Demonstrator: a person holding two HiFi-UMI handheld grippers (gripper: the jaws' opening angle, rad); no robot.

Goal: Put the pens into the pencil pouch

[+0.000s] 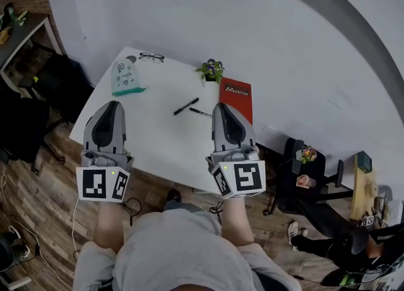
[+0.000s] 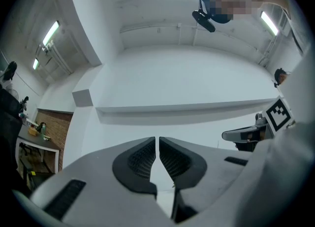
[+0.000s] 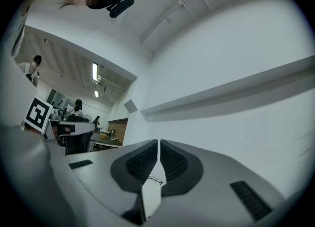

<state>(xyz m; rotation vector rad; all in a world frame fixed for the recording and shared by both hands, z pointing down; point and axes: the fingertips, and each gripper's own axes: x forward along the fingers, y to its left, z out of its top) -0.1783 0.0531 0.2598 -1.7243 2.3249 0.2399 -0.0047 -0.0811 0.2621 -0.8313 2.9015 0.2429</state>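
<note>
1. The left gripper (image 1: 115, 103) is held above the near left part of the white table (image 1: 158, 144). In the left gripper view its jaws stand closed to a thin slit, with nothing between them.
2. The right gripper (image 1: 222, 105) is held above the table's near right edge. The right gripper view shows its jaws closed to the same thin slit, also empty.
3. The black pen (image 1: 186, 106) lies at a slant in the middle of the table. The thinner pen (image 1: 201, 112) lies just beside it to the right, close to the right gripper's tip.
4. The pencil pouch (image 1: 126, 78), pale teal with small drawings, sits near the far left corner, well apart from both pens.
5. A pair of glasses (image 1: 151, 57) lies at the far edge. A small potted plant (image 1: 211, 69) and a red book (image 1: 237, 97) sit on the far right side.
</note>
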